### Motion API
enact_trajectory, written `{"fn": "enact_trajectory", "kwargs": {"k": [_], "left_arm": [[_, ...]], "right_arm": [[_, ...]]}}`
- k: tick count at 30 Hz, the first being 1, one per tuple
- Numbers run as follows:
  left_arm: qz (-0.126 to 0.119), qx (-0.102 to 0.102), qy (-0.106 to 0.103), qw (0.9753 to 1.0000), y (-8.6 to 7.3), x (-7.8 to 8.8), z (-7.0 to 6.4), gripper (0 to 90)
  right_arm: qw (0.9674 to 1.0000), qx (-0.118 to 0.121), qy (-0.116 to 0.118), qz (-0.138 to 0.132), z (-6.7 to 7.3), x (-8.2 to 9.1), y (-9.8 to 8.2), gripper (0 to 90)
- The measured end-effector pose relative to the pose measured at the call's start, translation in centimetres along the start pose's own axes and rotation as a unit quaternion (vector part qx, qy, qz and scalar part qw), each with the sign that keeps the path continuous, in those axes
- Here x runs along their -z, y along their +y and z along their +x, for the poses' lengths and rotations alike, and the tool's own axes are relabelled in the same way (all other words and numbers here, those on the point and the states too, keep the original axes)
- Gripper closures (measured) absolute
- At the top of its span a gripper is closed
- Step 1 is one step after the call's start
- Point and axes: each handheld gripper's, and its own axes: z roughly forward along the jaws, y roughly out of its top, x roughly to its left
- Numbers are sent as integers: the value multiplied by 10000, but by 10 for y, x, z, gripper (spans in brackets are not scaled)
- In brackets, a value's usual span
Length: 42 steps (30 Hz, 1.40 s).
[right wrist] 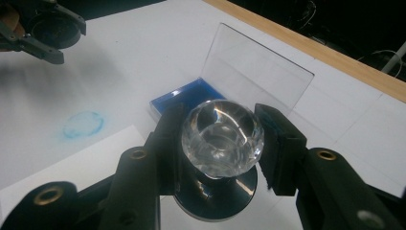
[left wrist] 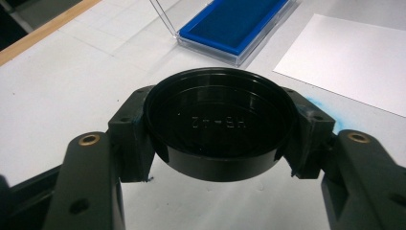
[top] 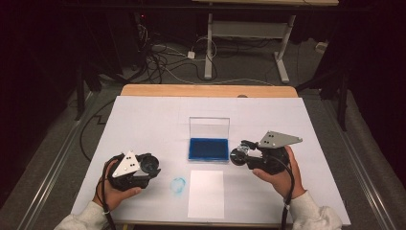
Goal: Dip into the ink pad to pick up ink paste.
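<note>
My left gripper [left wrist: 218, 143] is clamped on a round black plastic cap [left wrist: 218, 127], its hollow underside turned toward the camera, one pad on each side of the rim. My right gripper [right wrist: 218, 143] is clamped on the faceted clear glass knob [right wrist: 221, 138] of a stamp whose round dark base [right wrist: 215, 194] hangs just below my fingertips. Judged step: ink the stamp. The open blue ink pad in its clear hinged case [top: 208, 148] lies just beyond my right fingertips, toward my left hand; the white paper sheet [top: 206, 193] lies between my two grippers, nearer to me. To do it well, bring the base flat over the blue surface, lower squarely, press evenly and lift straight, keeping the cap parked aside. The left gripper view shows embossed lettering inside the cap; the high view does not resolve it. The right gripper view shows the smudged blue ring mark [right wrist: 83, 125] on the table more clearly than the high view.
</note>
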Motion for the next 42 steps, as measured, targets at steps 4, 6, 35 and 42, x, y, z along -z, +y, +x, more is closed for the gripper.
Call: {"fn": "enact_trajectory", "kwargs": {"k": [4,6,35,42], "left_arm": [[-8,60,-11,10000,-1,0,-2,366],[-4,123,-45,9999,-1,0,-2,366],[-19,16,-123,9999,-1,2,0,366],[-28,42,-141,9999,-2,2,1,366]], "right_arm": [[9999,67,22,80,1,-5,8,566],[9998,135,48,116,1,-8,14,566],[9969,432,203,630,15,-103,52,566],[9963,423,196,717,15,-120,49,566]]}}
